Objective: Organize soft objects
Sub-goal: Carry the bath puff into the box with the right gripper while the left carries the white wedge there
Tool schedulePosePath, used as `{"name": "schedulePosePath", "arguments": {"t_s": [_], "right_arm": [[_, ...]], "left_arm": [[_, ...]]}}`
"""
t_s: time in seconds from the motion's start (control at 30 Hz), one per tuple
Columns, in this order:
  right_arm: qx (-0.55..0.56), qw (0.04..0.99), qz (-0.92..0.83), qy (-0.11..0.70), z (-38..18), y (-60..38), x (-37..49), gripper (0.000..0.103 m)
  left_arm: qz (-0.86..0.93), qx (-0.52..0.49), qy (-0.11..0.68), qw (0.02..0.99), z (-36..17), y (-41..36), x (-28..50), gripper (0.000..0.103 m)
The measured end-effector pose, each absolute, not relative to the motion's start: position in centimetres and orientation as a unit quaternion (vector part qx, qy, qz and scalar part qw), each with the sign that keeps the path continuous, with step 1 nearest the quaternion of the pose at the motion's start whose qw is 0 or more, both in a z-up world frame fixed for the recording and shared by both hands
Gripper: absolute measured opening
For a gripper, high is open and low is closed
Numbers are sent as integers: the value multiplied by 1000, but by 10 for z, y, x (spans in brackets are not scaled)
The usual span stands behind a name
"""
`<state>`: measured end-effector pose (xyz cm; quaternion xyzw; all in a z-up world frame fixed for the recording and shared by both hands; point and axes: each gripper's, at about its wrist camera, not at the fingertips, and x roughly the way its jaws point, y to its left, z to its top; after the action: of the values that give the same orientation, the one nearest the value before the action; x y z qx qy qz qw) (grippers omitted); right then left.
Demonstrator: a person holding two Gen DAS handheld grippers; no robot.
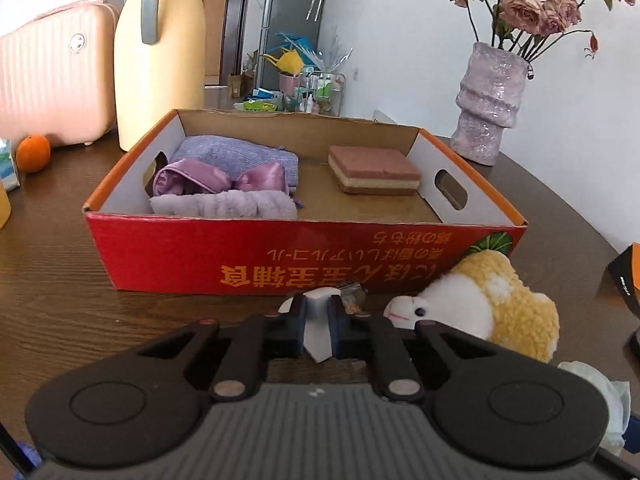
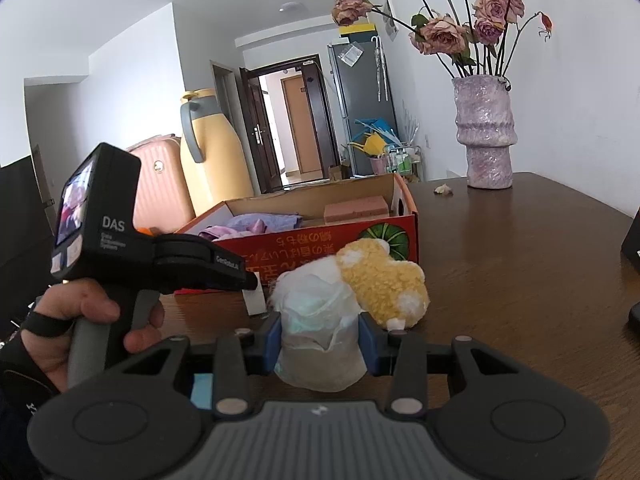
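A red cardboard box (image 1: 224,256) stands on the wooden table and holds a purple towel (image 1: 236,152), a satin purple bow (image 1: 224,178), a fluffy lilac headband (image 1: 224,205) and a layered pink sponge (image 1: 374,169). My left gripper (image 1: 316,322) is shut on a small white packet (image 1: 318,334) just before the box's front wall. A yellow and white plush toy (image 1: 492,306) lies to its right. My right gripper (image 2: 319,344) is shut on a white rolled diaper-like bundle (image 2: 318,328), beside the plush toy (image 2: 380,280) and in front of the box (image 2: 320,240).
A lilac vase of dried roses (image 1: 488,104) stands at the back right. A yellow thermos jug (image 1: 160,56), a pink case (image 1: 52,76) and an orange (image 1: 33,153) stand at the back left. A dark object (image 1: 626,280) sits at the right edge.
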<state>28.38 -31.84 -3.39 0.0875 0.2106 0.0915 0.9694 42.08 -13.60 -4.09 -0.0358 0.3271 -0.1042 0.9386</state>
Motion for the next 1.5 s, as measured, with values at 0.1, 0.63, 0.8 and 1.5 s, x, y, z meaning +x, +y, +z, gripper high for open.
{"name": "schedulePosePath", "arguments": {"t_s": [0.1, 0.63, 0.8, 1.5], "right_arm": [[89, 970, 89, 207, -31, -320, 277, 39], [106, 972, 105, 180, -10, -320, 243, 39], [78, 973, 139, 168, 22, -317, 284, 39], [-81, 888, 200, 407, -10, -245, 656, 48]], "left_arm": [[-97, -42, 318, 942, -31, -130, 410, 9], [-154, -74, 237, 956, 31, -77, 274, 9], [-198, -78, 238, 948, 59, -79, 335, 9], [-201, -15, 402, 893, -8, -143, 691, 39]]}}
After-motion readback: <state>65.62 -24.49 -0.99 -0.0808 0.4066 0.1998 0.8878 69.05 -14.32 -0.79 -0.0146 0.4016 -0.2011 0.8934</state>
